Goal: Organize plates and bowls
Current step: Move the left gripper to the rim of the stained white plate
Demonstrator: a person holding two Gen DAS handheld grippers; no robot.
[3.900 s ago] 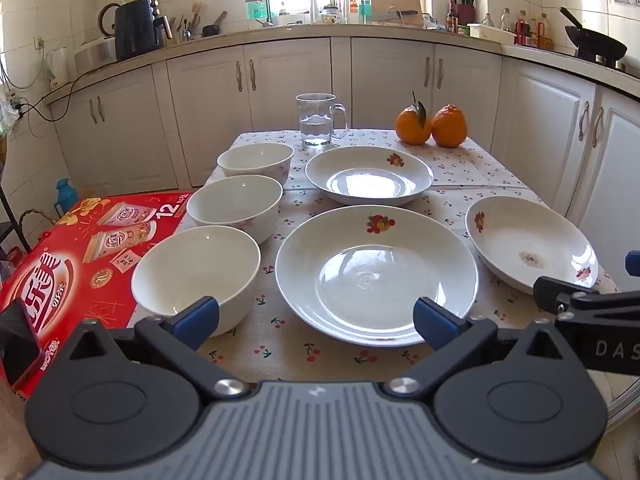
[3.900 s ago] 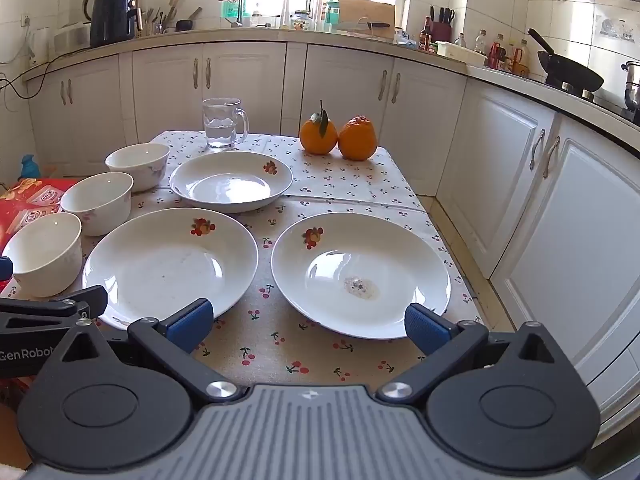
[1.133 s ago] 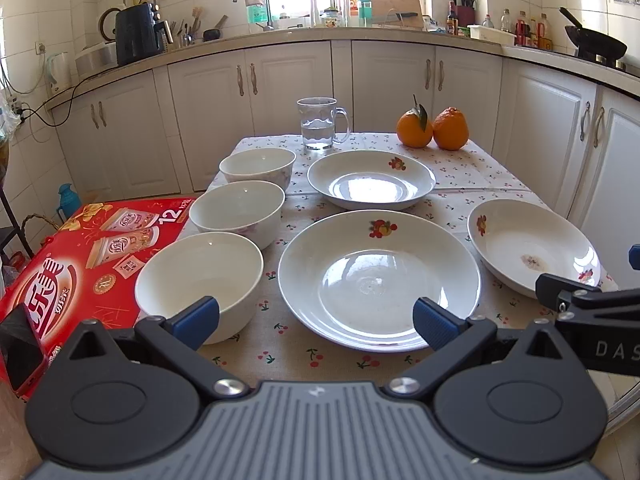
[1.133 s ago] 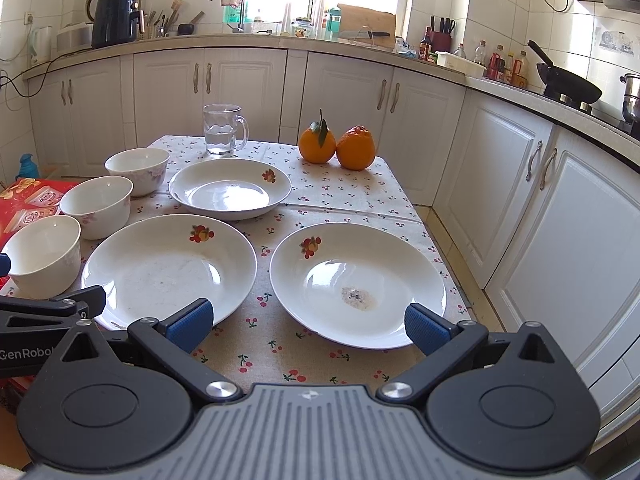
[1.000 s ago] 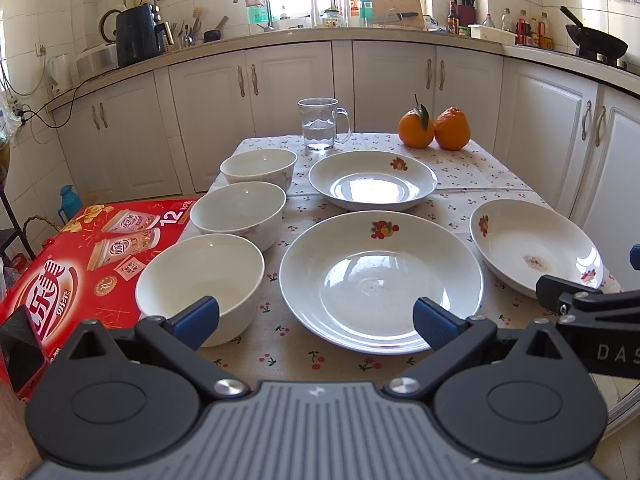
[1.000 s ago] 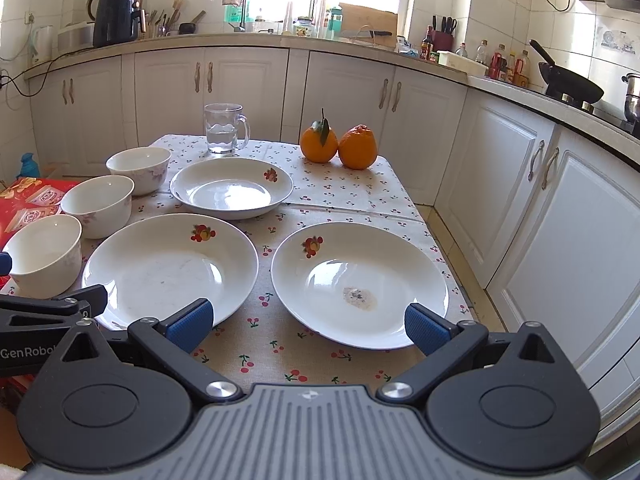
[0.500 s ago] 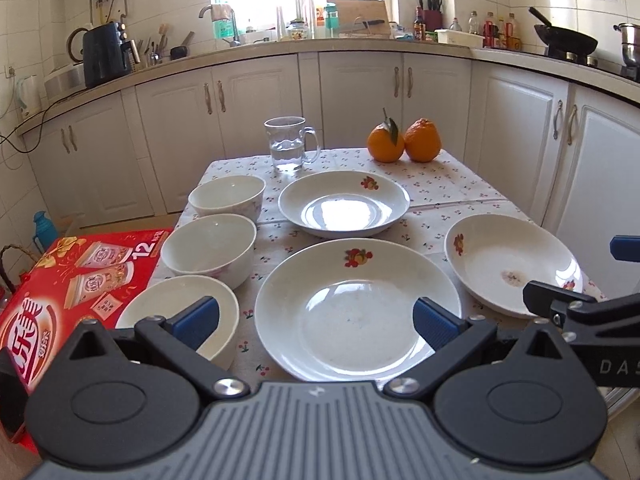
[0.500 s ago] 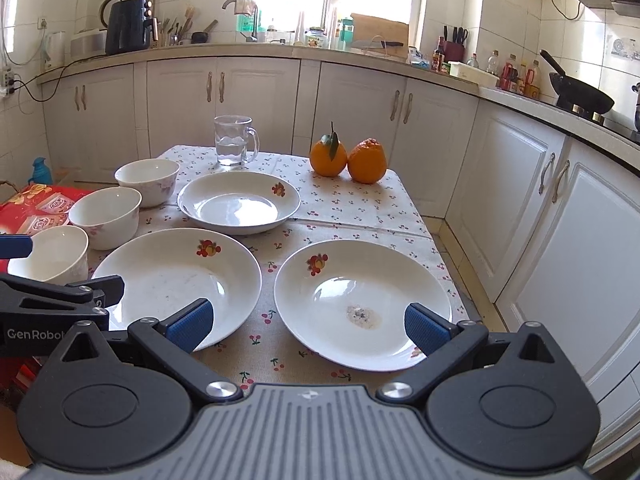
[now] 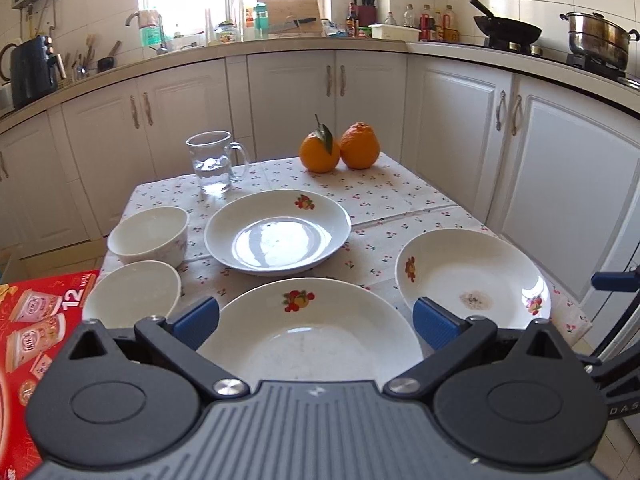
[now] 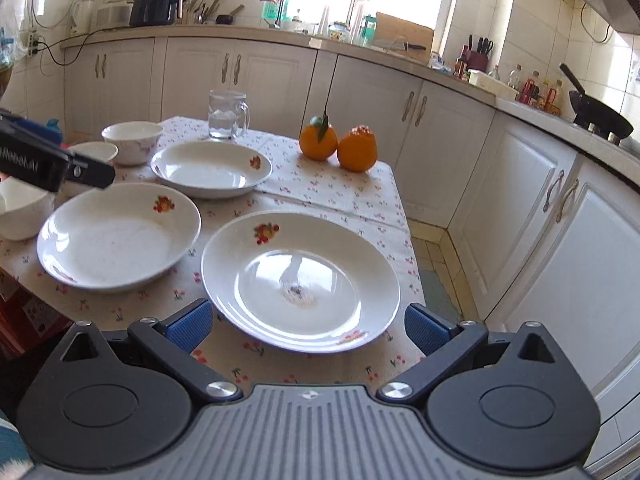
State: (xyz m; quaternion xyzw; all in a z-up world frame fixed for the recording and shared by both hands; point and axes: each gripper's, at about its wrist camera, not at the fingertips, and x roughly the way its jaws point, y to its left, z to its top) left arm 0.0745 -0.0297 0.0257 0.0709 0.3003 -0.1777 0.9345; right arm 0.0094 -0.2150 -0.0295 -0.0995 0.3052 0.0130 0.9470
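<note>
Three white plates with a fruit print lie on the cherry-print tablecloth (image 9: 400, 200). My left gripper (image 9: 315, 322) is open and hovers over the near edge of the near middle plate (image 9: 308, 344). The far plate (image 9: 276, 232) lies behind it. My right gripper (image 10: 306, 322) is open at the near rim of the right plate (image 10: 300, 276), which has a small stain in its middle. Three white bowls stand in a row on the left: the far bowl (image 9: 148, 234), the middle bowl (image 9: 132, 294) and the near bowl (image 10: 22, 208). The left gripper's body hides the near bowl in its own view.
A glass mug of water (image 9: 210, 168) and two oranges (image 9: 340, 152) stand at the back of the table. A red carton (image 9: 32, 320) sits left of the table. White cabinets (image 10: 540, 216) run close along the right side, with a narrow strip of floor between.
Both grippers have risen and moved forward over the table, still open. The left view has swung right, so the near bowl is now hidden. The right gripper has tilted.
</note>
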